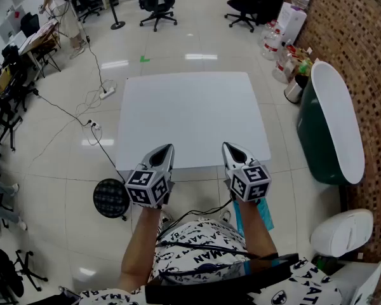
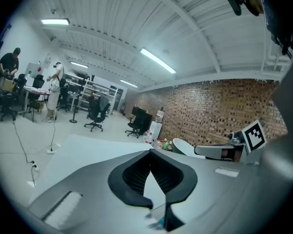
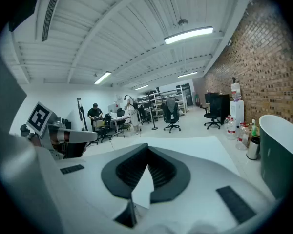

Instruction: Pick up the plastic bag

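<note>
Both sets of jaws are clenched on nothing. The left gripper [image 1: 164, 154] and right gripper [image 1: 232, 151] hover side by side over the near edge of the white table [image 1: 190, 103], and I can't make out the plastic bag in any view

An open office-like lab: swivel chairs [image 1: 157, 5], cluttered desks [image 1: 38, 40], shelving [image 3: 150, 100], a brick wall [image 1: 362, 37].
</note>
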